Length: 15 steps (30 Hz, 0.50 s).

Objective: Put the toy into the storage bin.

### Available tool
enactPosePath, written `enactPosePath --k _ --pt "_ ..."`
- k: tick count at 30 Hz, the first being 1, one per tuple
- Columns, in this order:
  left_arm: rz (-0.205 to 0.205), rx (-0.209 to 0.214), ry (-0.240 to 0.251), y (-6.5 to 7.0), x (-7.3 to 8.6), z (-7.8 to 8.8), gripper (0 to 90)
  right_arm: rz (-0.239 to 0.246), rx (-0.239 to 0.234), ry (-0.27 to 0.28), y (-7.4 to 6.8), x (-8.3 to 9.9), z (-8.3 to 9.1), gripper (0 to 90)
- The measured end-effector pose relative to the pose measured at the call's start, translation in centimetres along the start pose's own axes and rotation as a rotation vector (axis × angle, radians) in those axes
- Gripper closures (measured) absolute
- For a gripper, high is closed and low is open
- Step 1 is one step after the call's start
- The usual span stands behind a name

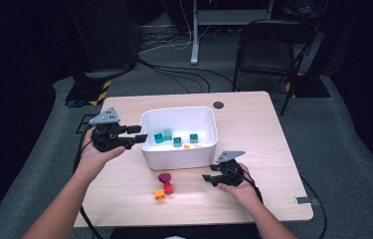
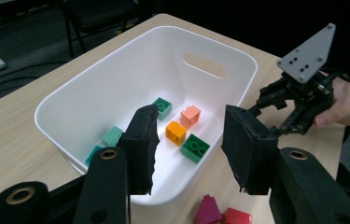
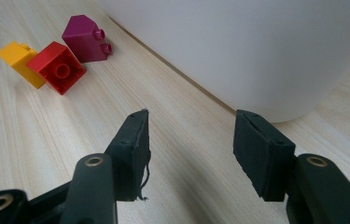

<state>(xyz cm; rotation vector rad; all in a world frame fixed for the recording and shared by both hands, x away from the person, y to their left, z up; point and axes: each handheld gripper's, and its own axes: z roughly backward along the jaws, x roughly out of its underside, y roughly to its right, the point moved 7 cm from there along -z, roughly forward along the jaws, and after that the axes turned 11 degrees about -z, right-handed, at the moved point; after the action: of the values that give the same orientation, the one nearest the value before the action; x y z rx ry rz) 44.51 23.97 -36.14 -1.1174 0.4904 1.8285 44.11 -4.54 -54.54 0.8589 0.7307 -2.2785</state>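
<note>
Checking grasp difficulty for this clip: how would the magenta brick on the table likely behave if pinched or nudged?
The magenta brick looks like hard moulded plastic, so probably stiff and light. Its sloped top may let pads slip unless they close on flat sides. Lying on its side against the red brick, it would likely slide, not roll.

Bin point(image 1: 179, 149) sits mid-table point(image 1: 253, 149). Several bricks point(image 1: 176, 140) lie loose on its floor, spread along the middle. Three more bricks point(image 1: 163, 185) cluster on the table just before the bin's near wall, touching one another. Left gripper point(image 1: 137, 135) hangs at the bin's left rim; right gripper point(image 1: 208, 179) rests before its right near corner.
</note>
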Motion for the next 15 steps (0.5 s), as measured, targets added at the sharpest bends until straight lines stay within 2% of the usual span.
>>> enactPosePath --k 3,8,15 --pt "-0.017 0.005 -0.01 1.1 1.0 0.5 55.5 0.0 0.001 -0.001 -0.1 0.0 0.0 45.4" --pt "-0.04 0.002 -0.014 2.0 2.1 0.6 55.5 0.003 0.002 -0.004 -0.1 0.1 -0.1 45.4" --pt "-0.032 0.027 -0.016 3.5 3.9 -0.2 56.2 0.003 0.003 -0.002 -0.1 0.1 0.0 45.4"
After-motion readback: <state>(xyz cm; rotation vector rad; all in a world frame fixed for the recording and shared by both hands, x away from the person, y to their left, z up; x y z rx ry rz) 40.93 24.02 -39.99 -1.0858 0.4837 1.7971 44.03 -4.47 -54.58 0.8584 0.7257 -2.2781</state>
